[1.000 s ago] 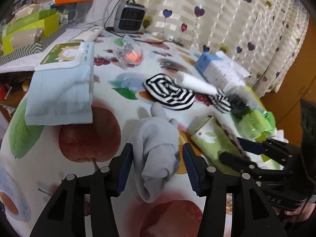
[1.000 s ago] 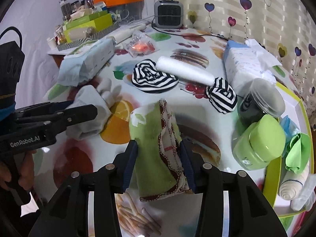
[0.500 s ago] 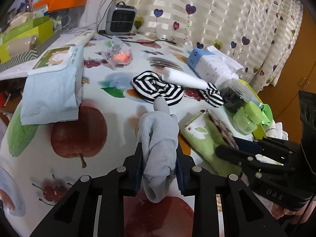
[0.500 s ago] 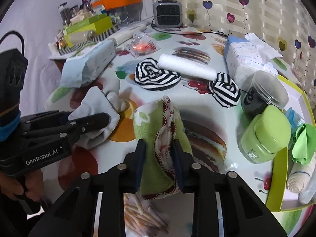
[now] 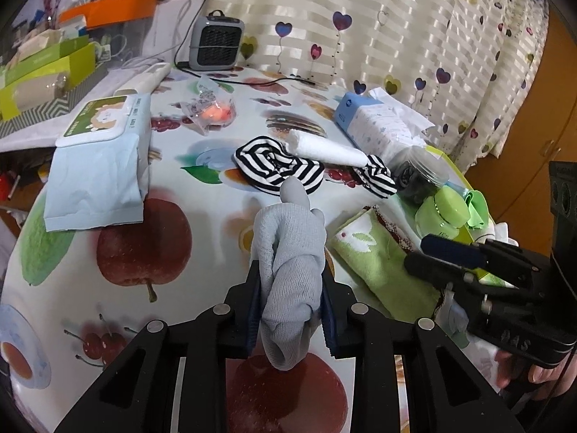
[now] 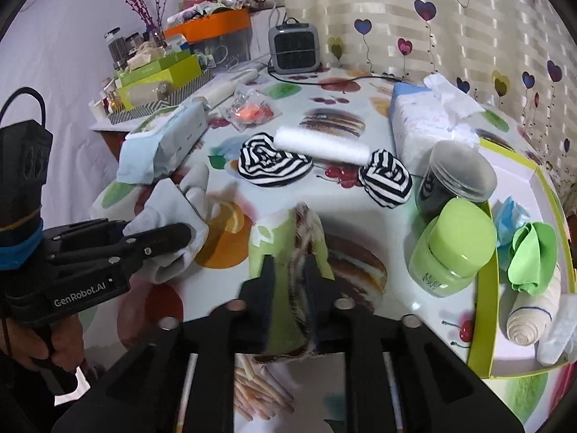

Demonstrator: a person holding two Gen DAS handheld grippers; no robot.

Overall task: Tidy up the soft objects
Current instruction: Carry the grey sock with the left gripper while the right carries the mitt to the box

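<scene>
A grey glove point(image 5: 288, 238) stands bunched between the pads of my left gripper point(image 5: 290, 270), which is shut on it over the fruit-print tablecloth. From the right wrist view the same glove point(image 6: 169, 205) looks white in that gripper point(image 6: 173, 238). My right gripper point(image 6: 290, 263) pinches a green cloth point(image 6: 274, 238) with brown trim; its jaws are opening, the cloth still ridged between the pads. That cloth point(image 5: 375, 263) lies beside the glove, under the right gripper point(image 5: 418, 256). Two striped black-and-white cloths point(image 5: 277, 169) point(image 5: 375, 180) and a white roll point(image 5: 324, 148) lie further back.
A wipes pack point(image 5: 97, 166) lies at the left, a tissue pack point(image 5: 375, 122) and a heater point(image 5: 216, 43) at the back. A green jar point(image 6: 450, 245) and a dark jar point(image 6: 454, 180) stand by a yellow-green tray point(image 6: 483, 324) holding rolled cloths at the right.
Both grippers went from open around their cloths to closed on them. The glove and the green cloth are now squeezed into upright ridges.
</scene>
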